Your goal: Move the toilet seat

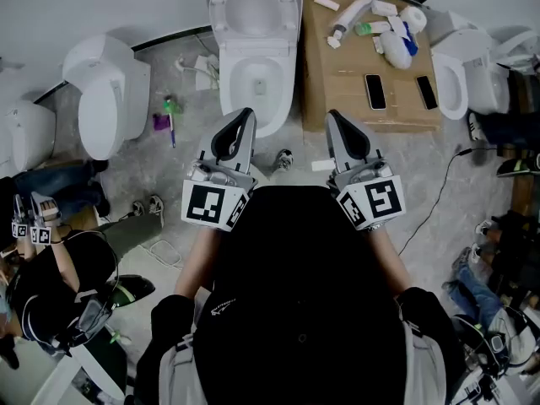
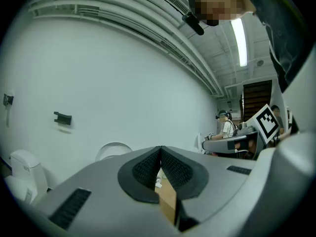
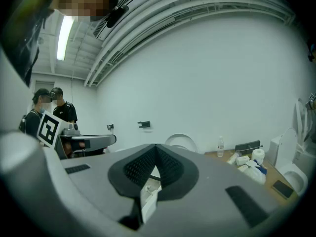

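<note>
Nearest, low in the head view: a black top (image 1: 304,310) on the person, forearms reaching forward. Off to the left at about the same depth, another person (image 1: 51,277) crouched on the floor (image 1: 405,167).

Ahead of the forearms, side by side and pointing roughly level: the left claw (image 1: 244,116) and the right claw (image 1: 335,118). Left claw fully closed, ribbed pads pressed together at the tip, gripping nothing. Right claw likewise closed tight and empty.

Just past the two tips, standing on the grey floor: the toilet (image 1: 257,99), bowl open and facing the claws, touched by neither. At the back of that bowl, the toilet seat (image 1: 253,11), tipped up and leaning toward the white wall, apart from both claws.

Left of the bowl, lying on the floor: a small green and purple item (image 1: 167,116), too small to name. Further left, a second white toilet (image 1: 105,99).

Right of the bowl, just beside it: a brown worktop (image 1: 337,66) carrying two dark phones (image 1: 375,91) lying flat, then white bottles and a paper roll (image 1: 413,17) at its far end. Beyond the worktop's right edge, a third white toilet (image 1: 460,74).
</note>
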Demonstrator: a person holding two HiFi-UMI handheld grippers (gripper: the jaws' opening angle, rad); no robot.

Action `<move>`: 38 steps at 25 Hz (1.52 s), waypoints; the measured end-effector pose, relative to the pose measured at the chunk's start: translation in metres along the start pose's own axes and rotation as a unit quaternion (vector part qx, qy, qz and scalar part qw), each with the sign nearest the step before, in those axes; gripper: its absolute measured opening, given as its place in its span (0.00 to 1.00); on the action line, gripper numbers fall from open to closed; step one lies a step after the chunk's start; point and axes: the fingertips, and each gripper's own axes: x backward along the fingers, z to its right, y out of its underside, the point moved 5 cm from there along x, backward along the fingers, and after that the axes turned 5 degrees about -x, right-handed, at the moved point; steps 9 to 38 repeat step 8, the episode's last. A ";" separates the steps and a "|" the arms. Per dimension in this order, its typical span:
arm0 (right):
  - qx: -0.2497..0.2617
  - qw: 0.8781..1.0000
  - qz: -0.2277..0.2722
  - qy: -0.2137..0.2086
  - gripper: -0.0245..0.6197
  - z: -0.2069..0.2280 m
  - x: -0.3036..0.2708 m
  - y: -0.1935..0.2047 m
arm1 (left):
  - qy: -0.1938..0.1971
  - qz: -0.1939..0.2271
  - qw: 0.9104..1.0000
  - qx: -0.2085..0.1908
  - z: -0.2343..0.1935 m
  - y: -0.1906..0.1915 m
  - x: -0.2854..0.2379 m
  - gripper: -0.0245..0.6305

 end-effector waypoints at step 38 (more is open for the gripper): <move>-0.002 1.000 -0.001 -0.014 0.06 0.002 -0.003 0.001 | -0.013 -0.003 1.000 0.001 0.003 0.001 0.002 0.05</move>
